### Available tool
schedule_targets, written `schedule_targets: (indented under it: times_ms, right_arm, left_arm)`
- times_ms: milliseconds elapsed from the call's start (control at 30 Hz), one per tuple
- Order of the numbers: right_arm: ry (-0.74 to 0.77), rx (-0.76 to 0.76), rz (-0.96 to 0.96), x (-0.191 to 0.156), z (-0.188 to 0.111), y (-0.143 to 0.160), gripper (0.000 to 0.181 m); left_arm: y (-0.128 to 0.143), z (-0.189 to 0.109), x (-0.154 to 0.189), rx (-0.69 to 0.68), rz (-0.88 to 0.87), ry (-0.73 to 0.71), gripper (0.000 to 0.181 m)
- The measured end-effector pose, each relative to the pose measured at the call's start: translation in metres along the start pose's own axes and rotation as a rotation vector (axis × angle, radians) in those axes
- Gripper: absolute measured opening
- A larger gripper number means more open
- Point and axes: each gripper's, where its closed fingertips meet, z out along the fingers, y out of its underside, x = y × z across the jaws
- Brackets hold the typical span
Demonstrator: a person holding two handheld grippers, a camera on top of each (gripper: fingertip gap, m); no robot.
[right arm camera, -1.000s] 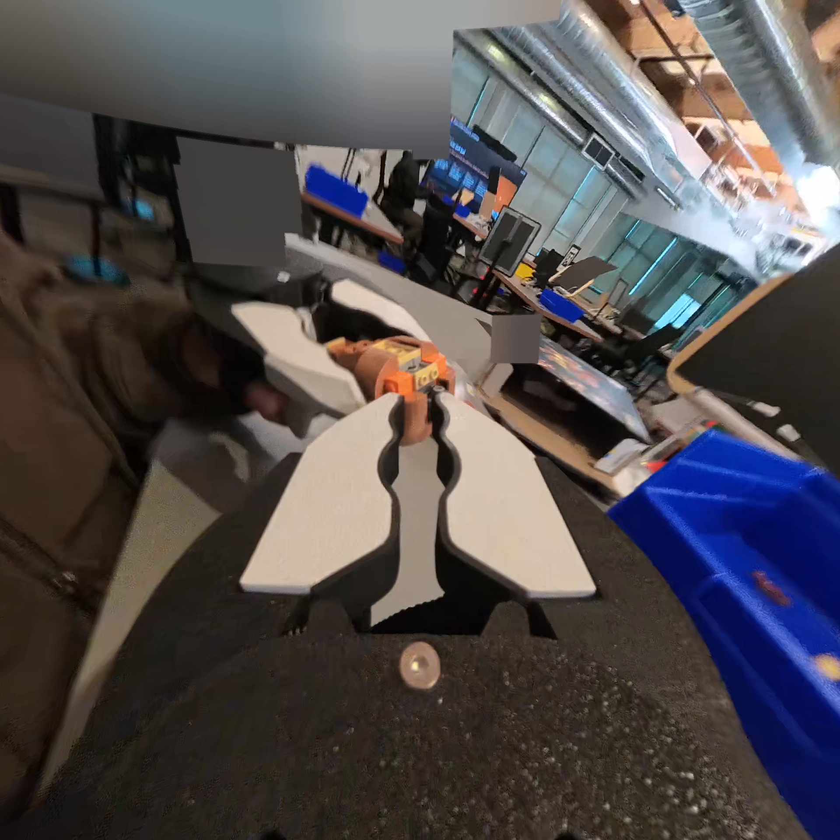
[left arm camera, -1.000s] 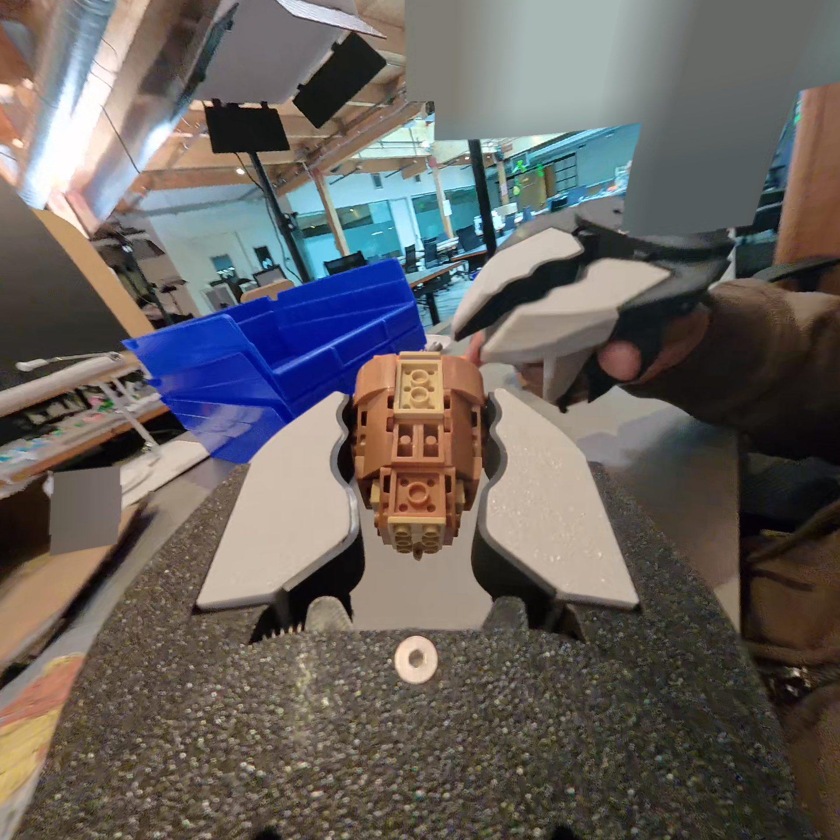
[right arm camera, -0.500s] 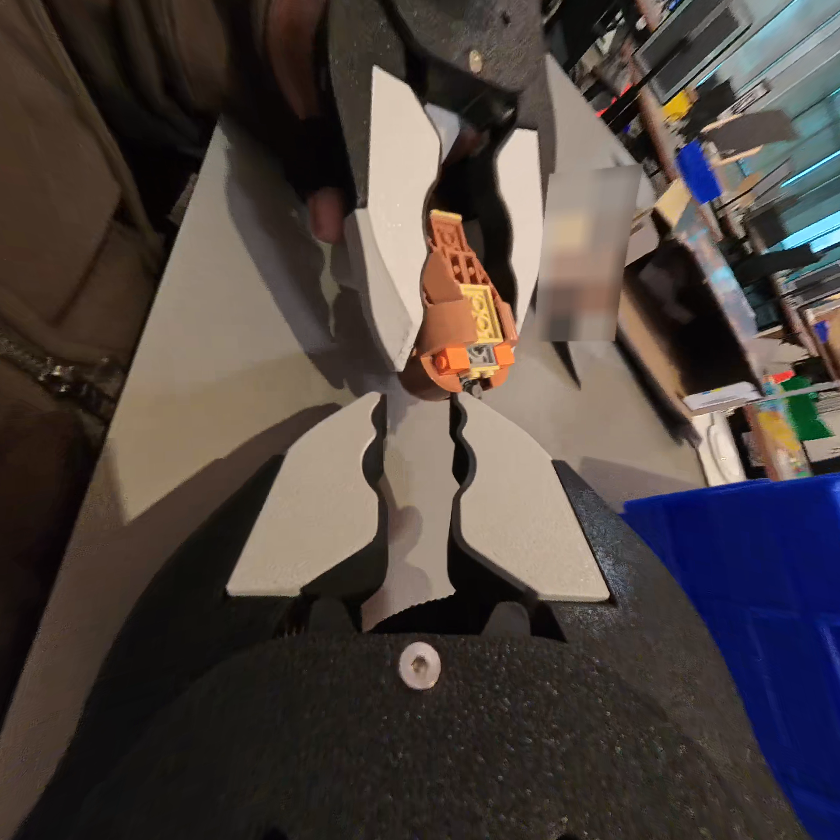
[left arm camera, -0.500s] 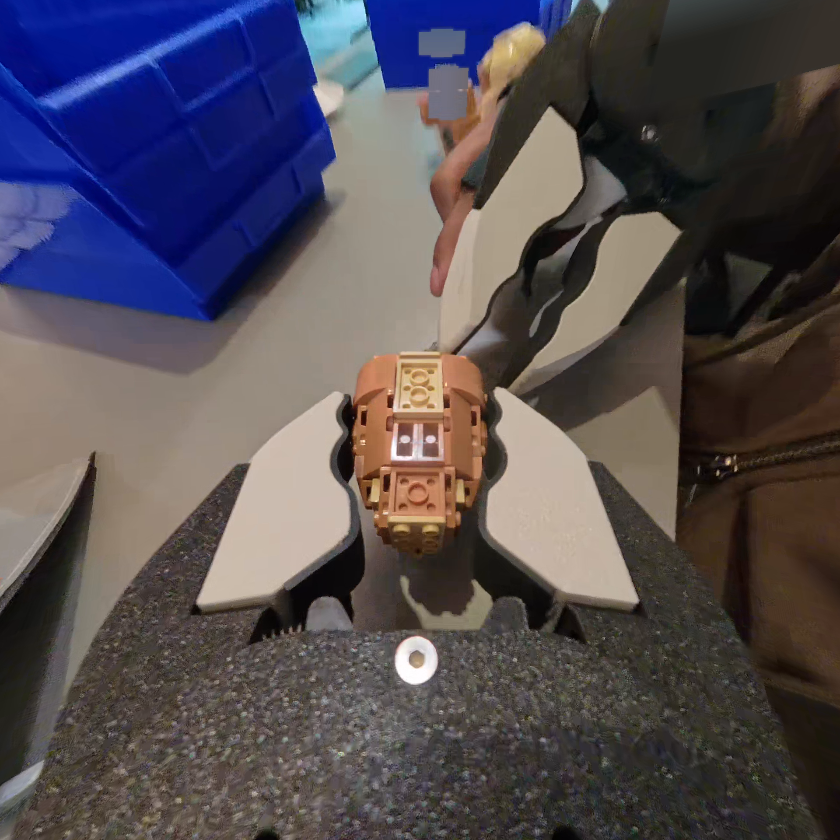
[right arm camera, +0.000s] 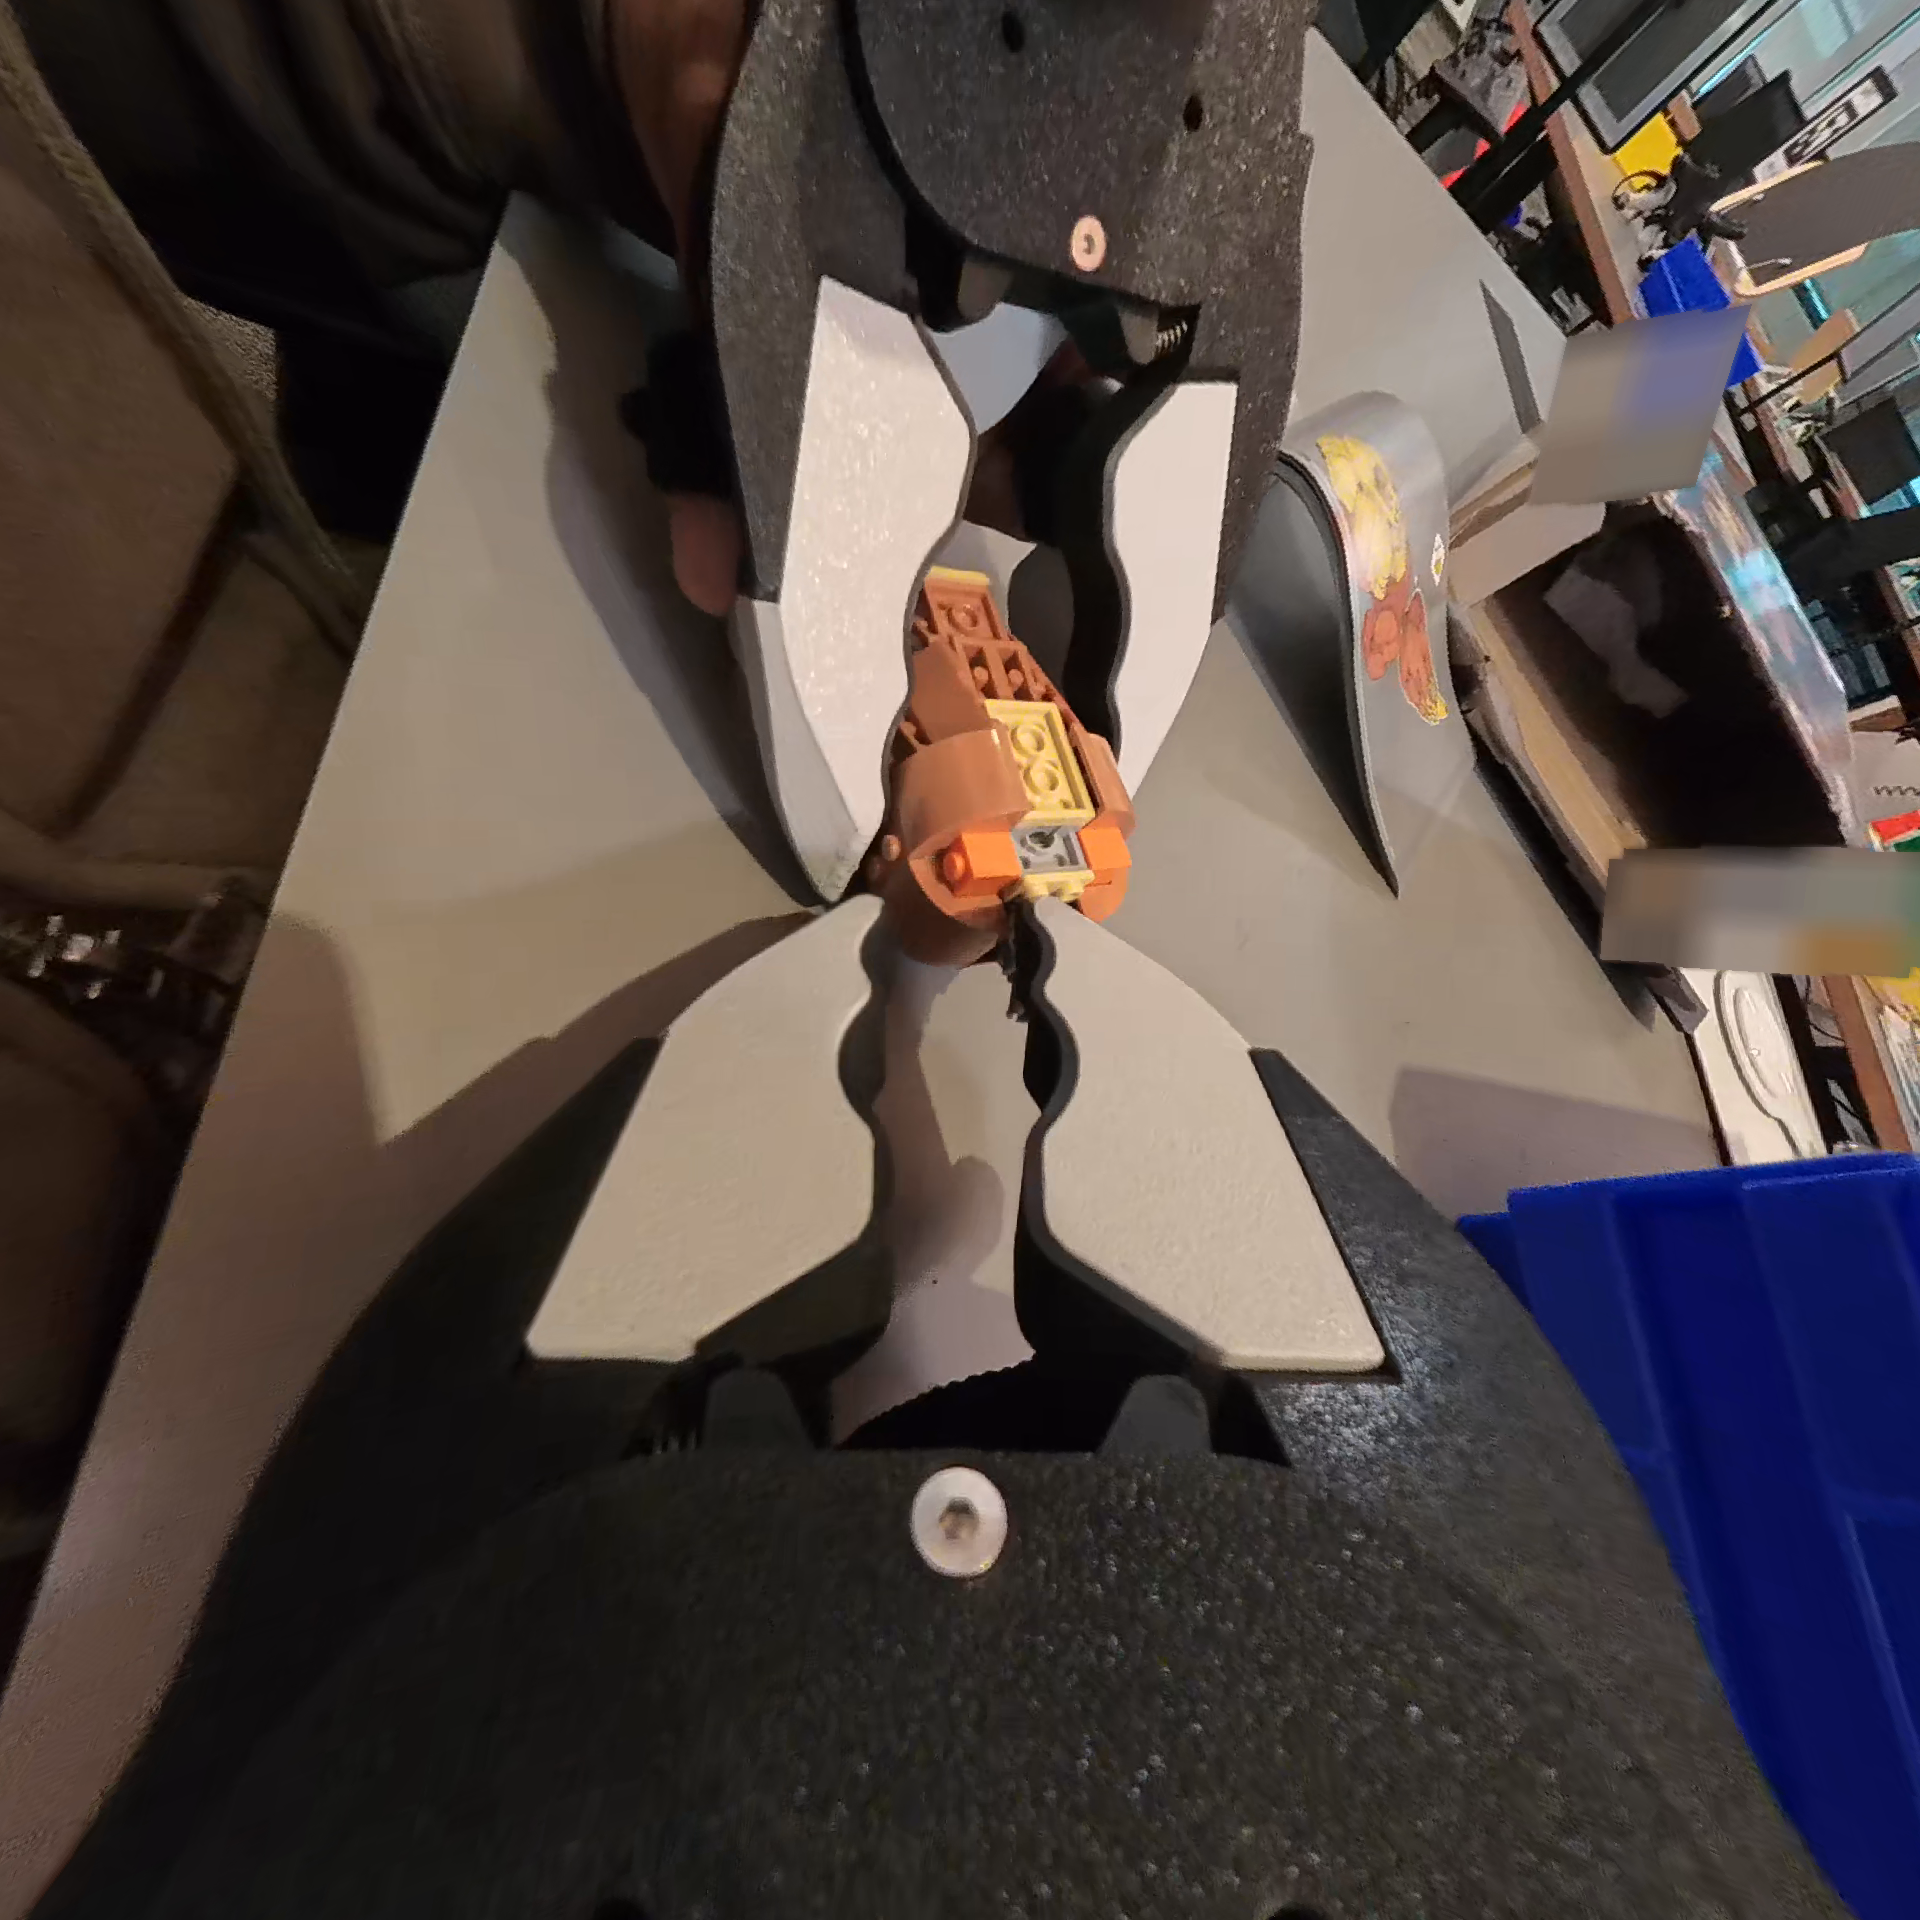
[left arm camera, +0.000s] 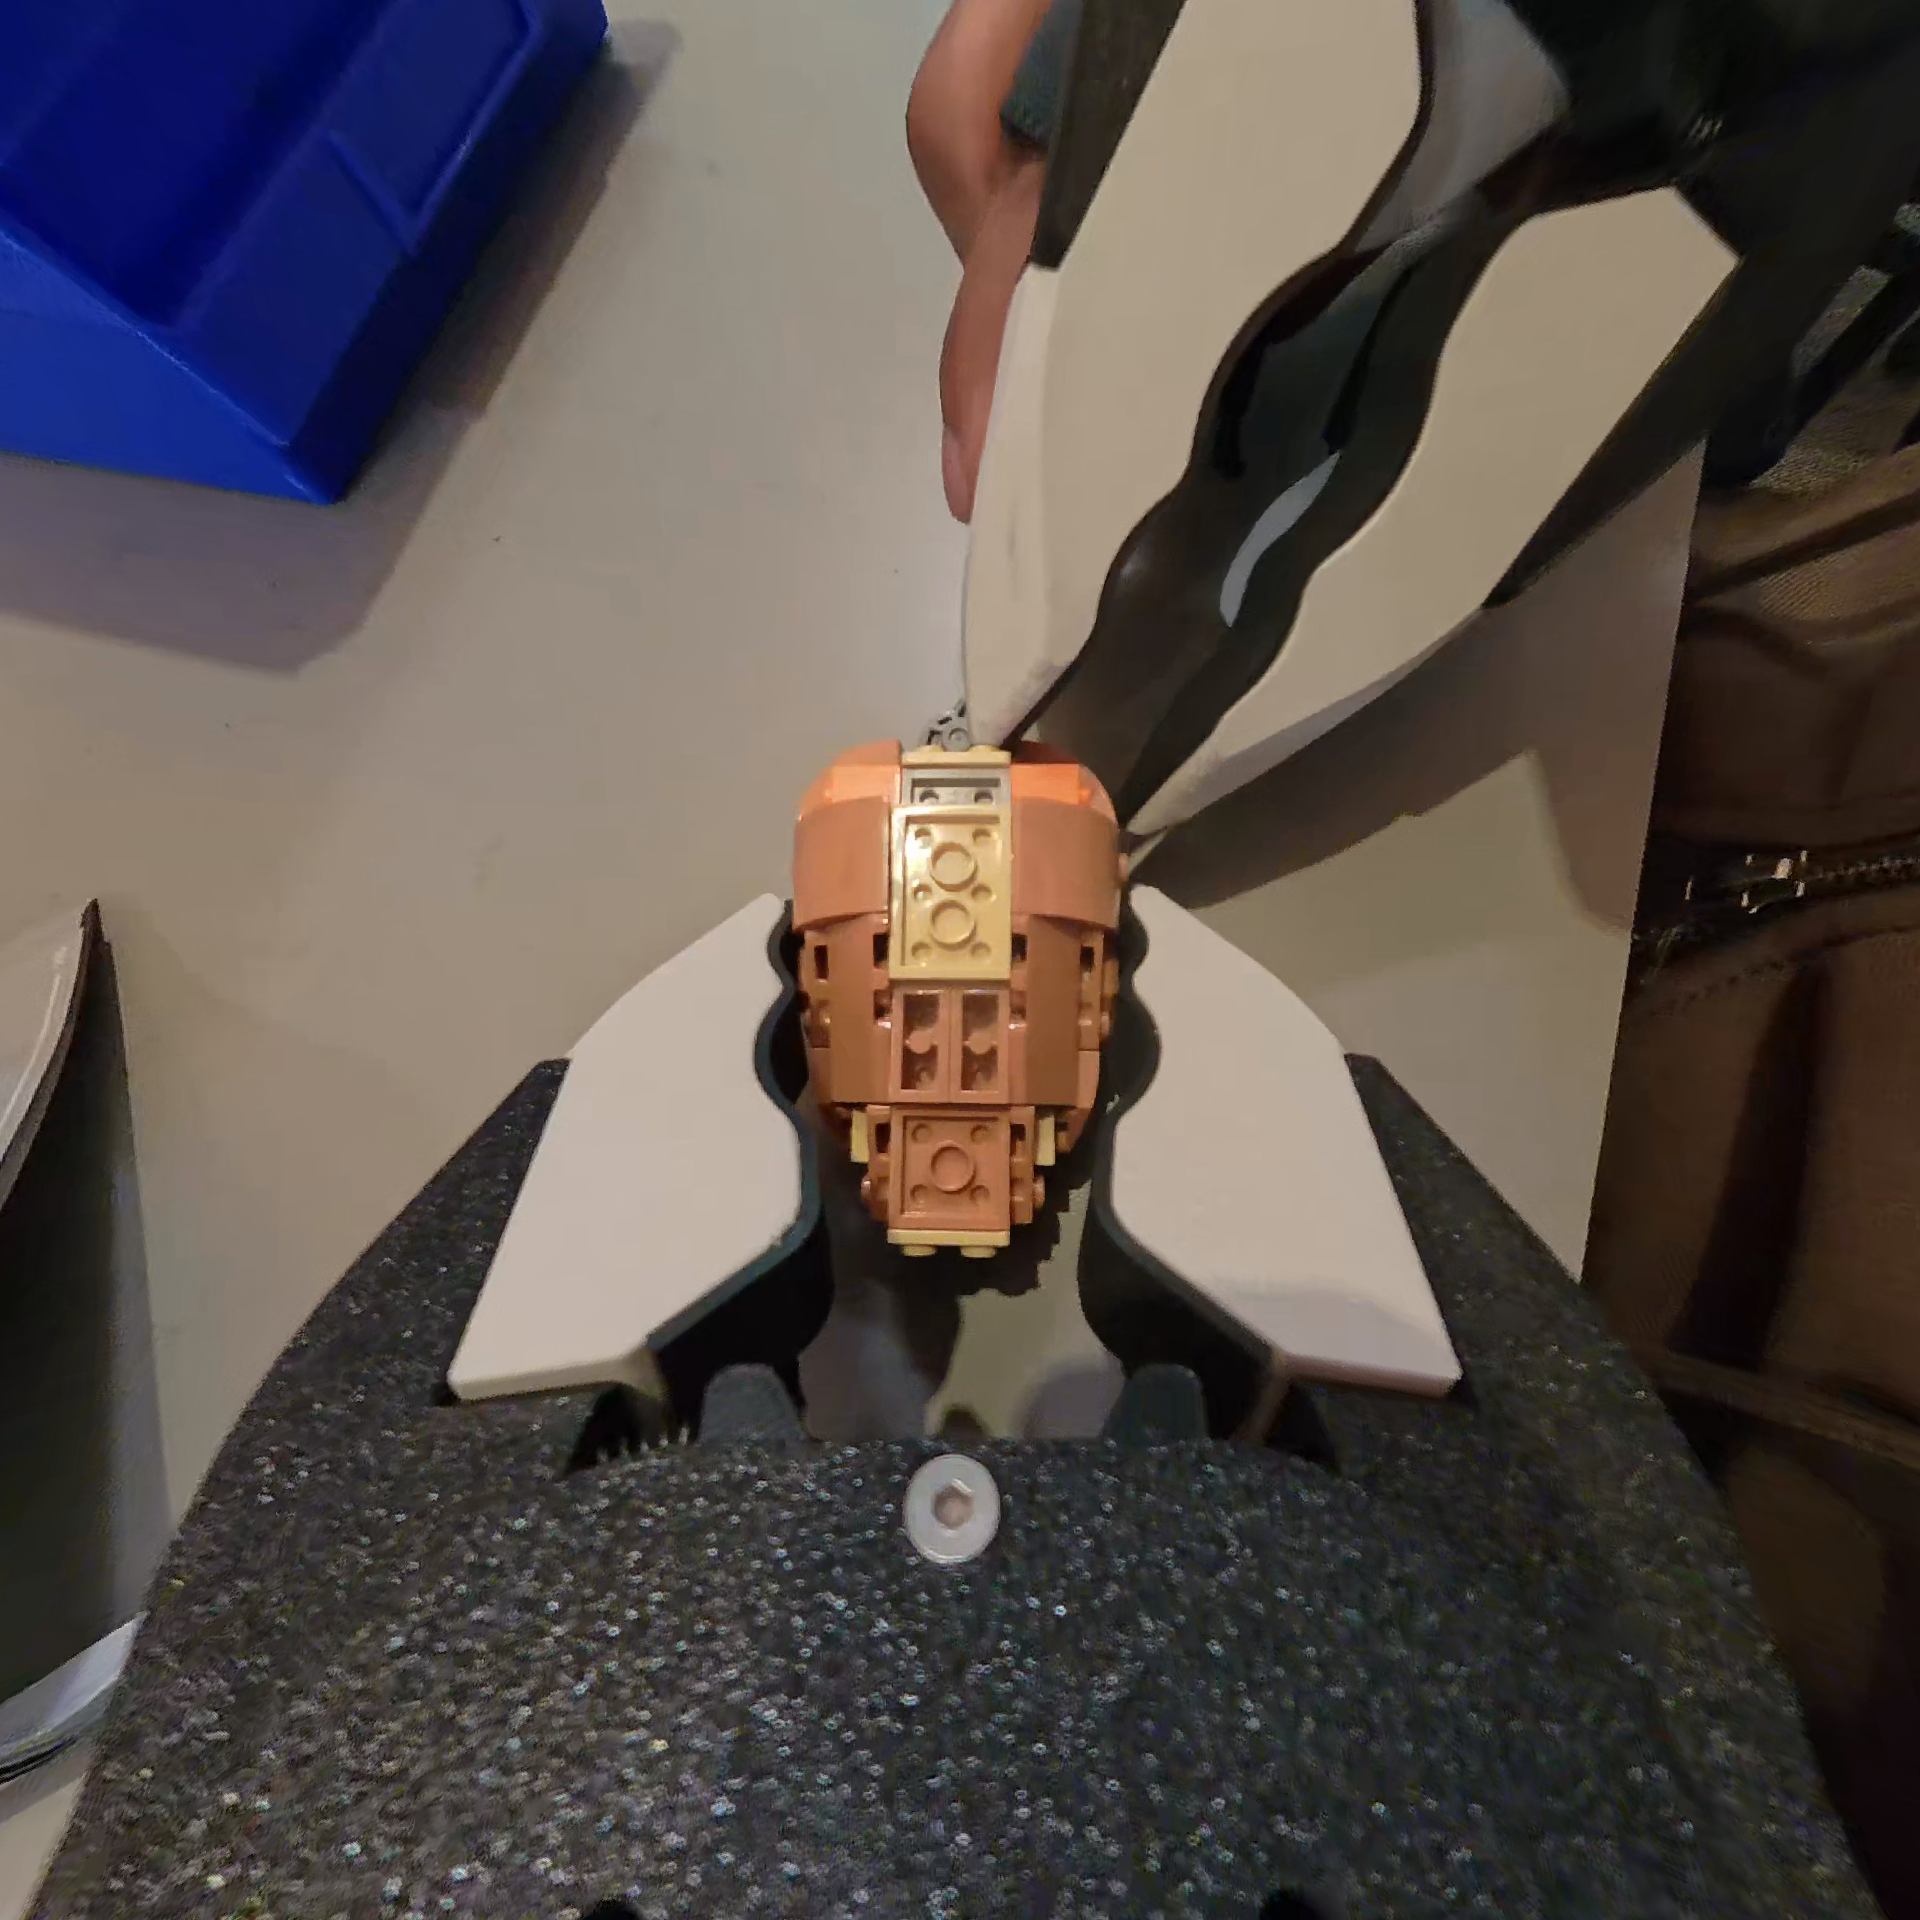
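The brown brick model [left arm camera: 954,997] (rounded, with tan studded plates down its middle and an orange end) hangs above the grey table [left arm camera: 499,727], gripped across its sides by the left claw [left arm camera: 956,935], whose jaws stand fairly wide, as wide as the model; its far end meets the right claw [right arm camera: 961,914], whose fingers [right arm camera: 1132,1174] are drawn narrow, with a small dark grey piece [right arm camera: 1023,961] that sticks out of the model's orange end pinched at the tips of them; whether that piece is merely touched or truly nipped is hard to tell, though it looks nipped. The model's studded face is turned up toward the left wrist camera. Beyond the model, a person's hand [left arm camera: 971,260] wraps the right claw's handle; off to the model's side sits a blue bin [left arm camera: 239,239]; a curved grey sheet bearing a picture of a brown and yellow figure [right arm camera: 1382,582] stands on the table past the left claw. I give none of the writing seen on things far off in the room.
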Motion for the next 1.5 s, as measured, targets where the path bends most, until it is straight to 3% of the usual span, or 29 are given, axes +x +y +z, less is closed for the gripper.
schedule_targets:
  times_ms: [500,633,1500]
  right_arm:
    - [0.074,-0.068,0.088,0.0014,0.0047,0.0024,0.029]
    - [0.098,-0.063,0.081,0.0038,0.0047,0.0031,0.024]
    - [-0.007,0.06,0.129,0.0005,-0.0034,0.0008,0.014]
  left_arm:
    - [0.0008,0.001,-0.0058,-0.003,-0.038,-0.027,0.057]
    - [0.001,0.0012,-0.0059,-0.005,-0.049,-0.021,0.057]
    - [0.0007,0.0019,-0.0007,-0.003,-0.05,0.031,0.057]
